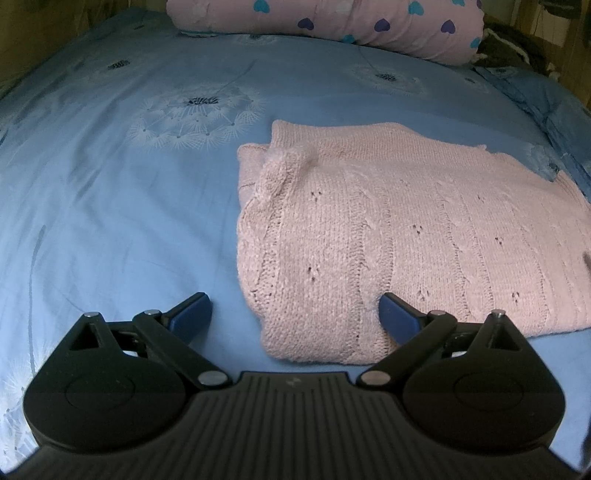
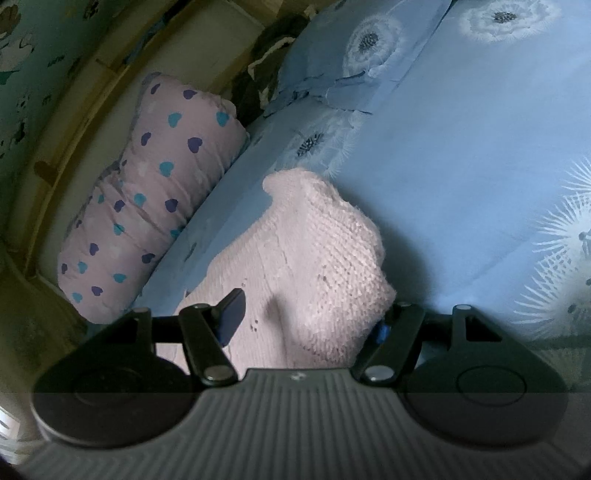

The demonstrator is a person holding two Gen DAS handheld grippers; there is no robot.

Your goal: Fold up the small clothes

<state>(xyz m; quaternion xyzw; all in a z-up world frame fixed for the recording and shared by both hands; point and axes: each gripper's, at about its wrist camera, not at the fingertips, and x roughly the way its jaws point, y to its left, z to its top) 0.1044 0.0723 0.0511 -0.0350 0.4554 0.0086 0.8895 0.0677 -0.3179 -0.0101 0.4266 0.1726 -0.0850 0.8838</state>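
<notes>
A pink knitted sweater lies folded flat on the blue bedsheet. My left gripper is open just above the sheet. The sweater's near left corner lies between its blue pads, and neither pad presses on it. In the right wrist view my right gripper is open and rolled to one side over the sweater. A raised fold of the knit bulges between its fingers. The left pad stands clear of that fold. The right pad is mostly hidden behind the fold.
A pink pillow with blue and purple hearts lies along the far edge of the bed, also the pillow beside a wooden bed frame. Dark clothing sits at the far right corner. Open sheet stretches left of the sweater.
</notes>
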